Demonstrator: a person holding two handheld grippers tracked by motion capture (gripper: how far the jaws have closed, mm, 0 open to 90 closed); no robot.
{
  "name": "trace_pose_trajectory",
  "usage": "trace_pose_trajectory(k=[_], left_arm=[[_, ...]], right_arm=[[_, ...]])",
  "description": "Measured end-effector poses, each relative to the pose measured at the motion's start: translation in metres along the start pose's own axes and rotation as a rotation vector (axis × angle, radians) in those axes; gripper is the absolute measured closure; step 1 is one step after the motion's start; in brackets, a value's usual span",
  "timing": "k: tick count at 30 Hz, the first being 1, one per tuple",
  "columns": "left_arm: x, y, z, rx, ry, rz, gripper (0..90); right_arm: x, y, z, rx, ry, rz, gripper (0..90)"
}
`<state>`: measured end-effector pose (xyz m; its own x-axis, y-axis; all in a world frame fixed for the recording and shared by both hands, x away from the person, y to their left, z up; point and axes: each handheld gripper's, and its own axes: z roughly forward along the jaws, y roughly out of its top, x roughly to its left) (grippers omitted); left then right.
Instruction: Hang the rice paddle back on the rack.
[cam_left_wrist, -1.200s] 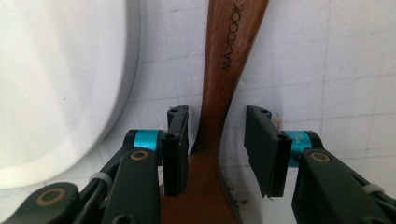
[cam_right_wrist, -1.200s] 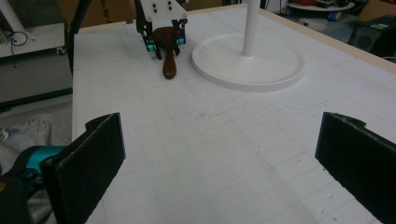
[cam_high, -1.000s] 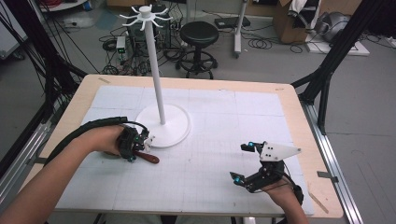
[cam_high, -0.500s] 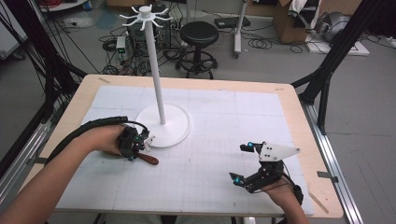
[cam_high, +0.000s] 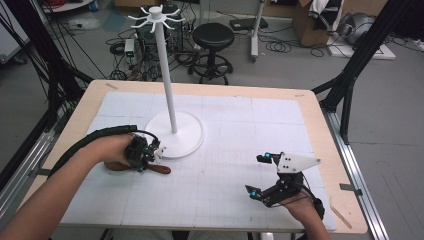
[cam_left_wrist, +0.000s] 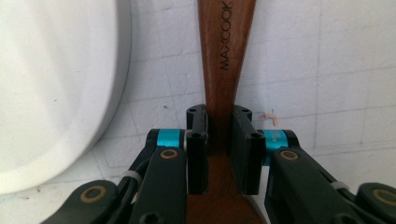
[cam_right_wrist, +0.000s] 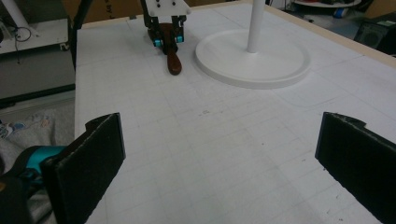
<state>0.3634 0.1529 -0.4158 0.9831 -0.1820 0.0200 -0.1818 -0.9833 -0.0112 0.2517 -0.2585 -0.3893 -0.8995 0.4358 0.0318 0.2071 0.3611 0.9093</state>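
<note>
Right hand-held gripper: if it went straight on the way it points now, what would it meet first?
Probably bare white mat first; beyond it, the rack's round white base, though depth is unclear.

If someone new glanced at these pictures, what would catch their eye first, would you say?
Probably the tall white stand with hooked arms on top, rising from its round base at the table's left middle. Just beside that base, the left gripper is shut on a brown wooden utensil lying on the white mat, while the right gripper waits open.
</note>
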Motion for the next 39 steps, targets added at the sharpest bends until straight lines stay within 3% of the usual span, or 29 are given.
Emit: trace_pose_trajectory(k=[23, 39], left_arm=[[-0.003, 0.002, -0.001, 0.004, 0.007, -0.001, 78.3], [-0.011, 0.004, -0.013, -0.053, 0.009, 0.02, 78.3]], right_arm=[[0.0, -0.001, 0.0, 0.002, 0.0, -0.003, 0.3], [0.001, -0.001, 0.0, 0.008, 0.002, -0.002, 0.3]])
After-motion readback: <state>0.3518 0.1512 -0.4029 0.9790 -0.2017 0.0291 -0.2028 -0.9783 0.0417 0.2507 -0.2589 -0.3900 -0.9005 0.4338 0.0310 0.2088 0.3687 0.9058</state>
